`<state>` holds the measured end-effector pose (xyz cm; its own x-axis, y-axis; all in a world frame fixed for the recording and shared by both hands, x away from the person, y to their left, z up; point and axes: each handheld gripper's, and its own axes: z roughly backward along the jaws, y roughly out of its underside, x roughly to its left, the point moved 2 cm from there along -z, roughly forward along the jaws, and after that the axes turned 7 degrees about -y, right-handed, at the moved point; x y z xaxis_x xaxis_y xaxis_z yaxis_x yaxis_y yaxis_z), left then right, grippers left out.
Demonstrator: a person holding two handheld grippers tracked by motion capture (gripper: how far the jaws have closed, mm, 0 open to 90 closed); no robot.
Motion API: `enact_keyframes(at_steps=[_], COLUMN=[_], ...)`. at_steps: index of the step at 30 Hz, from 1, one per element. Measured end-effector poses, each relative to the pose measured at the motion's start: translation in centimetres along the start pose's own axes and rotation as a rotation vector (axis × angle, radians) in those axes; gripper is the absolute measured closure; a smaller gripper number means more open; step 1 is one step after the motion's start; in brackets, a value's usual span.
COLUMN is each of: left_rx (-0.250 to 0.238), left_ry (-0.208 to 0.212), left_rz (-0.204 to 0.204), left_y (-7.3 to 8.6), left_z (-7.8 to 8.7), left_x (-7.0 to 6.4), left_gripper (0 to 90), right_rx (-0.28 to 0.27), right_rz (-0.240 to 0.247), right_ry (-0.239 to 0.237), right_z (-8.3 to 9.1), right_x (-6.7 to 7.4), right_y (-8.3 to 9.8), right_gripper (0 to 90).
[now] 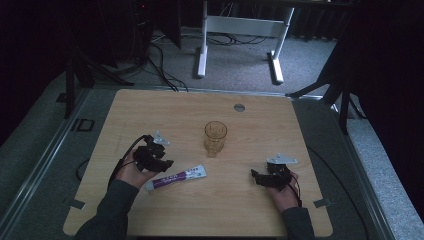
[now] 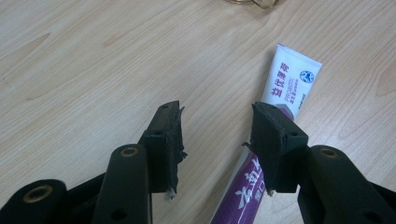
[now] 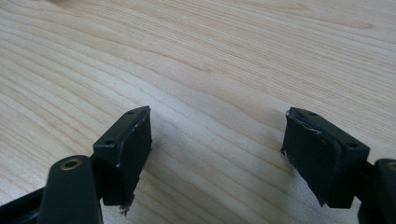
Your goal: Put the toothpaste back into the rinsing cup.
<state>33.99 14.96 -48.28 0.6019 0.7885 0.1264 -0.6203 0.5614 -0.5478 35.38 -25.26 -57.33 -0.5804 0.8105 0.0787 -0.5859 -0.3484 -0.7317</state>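
The table (image 1: pixel 200 210) has a light wood-grain top, smooth and matt, with the grain lines plainly visible in both gripper views. A small round grey metal-looking insert (image 1: pixel 239 107) sits near its far edge. The toothpaste tube (image 2: pixel 288 86) is smooth plastic with a slight sheen, printed white and purple. The cup (image 1: pixel 215 137) is transparent amber glass or plastic with a ribbed wall. The left gripper (image 2: pixel 215 140) and right gripper (image 3: pixel 217 144) are matt black plastic; their pads (image 3: pixel 133 149) are dull black rubber-like material, frayed and rough at the edges. The floor (image 1: pixel 310 55) is grey carpet, coarse-textured.
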Motion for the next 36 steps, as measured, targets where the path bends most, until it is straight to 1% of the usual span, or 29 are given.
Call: enact_keyframes(at_steps=[5,20,32,36], left_rx=[0.006,0.03,0.046,0.045], left_ry=[0.0,0.008,0.002,0.005], left_rz=[-0.002,-0.037,-0.065,-0.066], left_y=[-0.05,-0.26,-0.39,-0.43], left_z=[-0.06,-0.12,-0.22,-0.17], left_x=[-0.1,-0.58,-0.91,-0.96], left_gripper=[53.0,52.8,52.7,52.7], right_rx=[0.0,0.0,0.0,0.0], right_rz=[-0.001,-0.001,-0.001,-0.001], right_ry=[0.0,0.0,0.0,0.0], right_z=[0.0,0.0,0.0,0.0], right_x=[0.01,0.01,0.01,0.01], right_y=[0.0,0.0,0.0,0.0], right_gripper=[23.5,23.6,23.5,23.5])
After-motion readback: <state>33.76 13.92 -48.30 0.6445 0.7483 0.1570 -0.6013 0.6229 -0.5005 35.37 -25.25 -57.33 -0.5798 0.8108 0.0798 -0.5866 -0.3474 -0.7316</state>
